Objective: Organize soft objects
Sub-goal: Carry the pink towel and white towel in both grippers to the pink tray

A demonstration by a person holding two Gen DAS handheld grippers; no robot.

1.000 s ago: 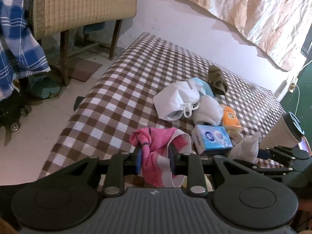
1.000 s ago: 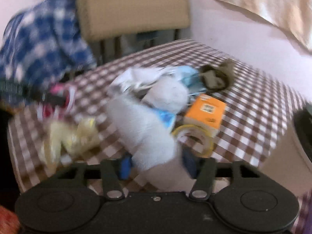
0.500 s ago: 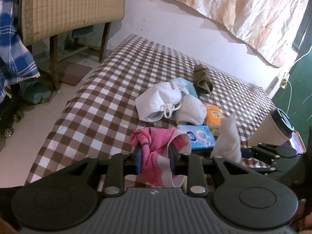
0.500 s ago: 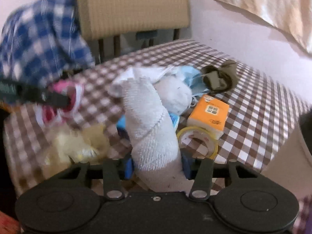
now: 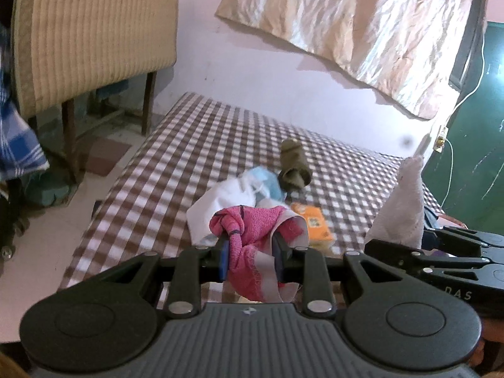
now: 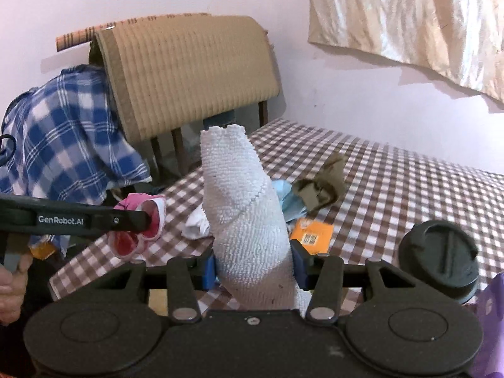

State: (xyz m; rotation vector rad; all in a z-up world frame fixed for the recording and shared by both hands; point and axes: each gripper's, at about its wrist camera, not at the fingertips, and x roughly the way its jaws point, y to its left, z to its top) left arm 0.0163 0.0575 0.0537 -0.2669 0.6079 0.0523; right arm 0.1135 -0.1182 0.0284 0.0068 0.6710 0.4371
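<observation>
- Spreading across both views, the brown-and-white checked table [image 5: 176, 170] carries a loose pile of soft things near its middle; its near edge is hidden behind the gripper bodies.
- Draped over furniture beyond the table are a ribbed beige mat [image 6: 195, 72] and a blue plaid cloth [image 6: 63, 132]; what stands beneath them is mostly covered.
- Standing upright between the fingers of the right gripper [image 6: 253, 263] is a white terry sock [image 6: 242, 208]. Both fingers press on its lower part, its scalloped cuff points up, and its bottom end is cut off behind the gripper body. It is held clear above the table.
- Bunched between the fingers of the left gripper [image 5: 250, 252] is a pink sock [image 5: 249, 239] with a pale band. The fingers are closed tight on it, and crumpled folds spill above and below them. It hangs off the table, in front of the pile.
- A white cloth pouch [image 5: 220, 203] lies in the pile, partly hidden behind the pink sock.
- An olive-green sock [image 5: 293, 167], rolled up, lies at the far side of the pile, touching a light blue item [image 5: 269, 182] too blurred to name.
- An orange packet [image 5: 315, 223] lies flat just beside the pile, its print unreadable.
- A black cup lid [image 6: 439, 256] shows at the right; the cup beneath it is out of sight.
- A hand [image 6: 11, 286] at the left edge holds the left gripper, only partly in frame.
</observation>
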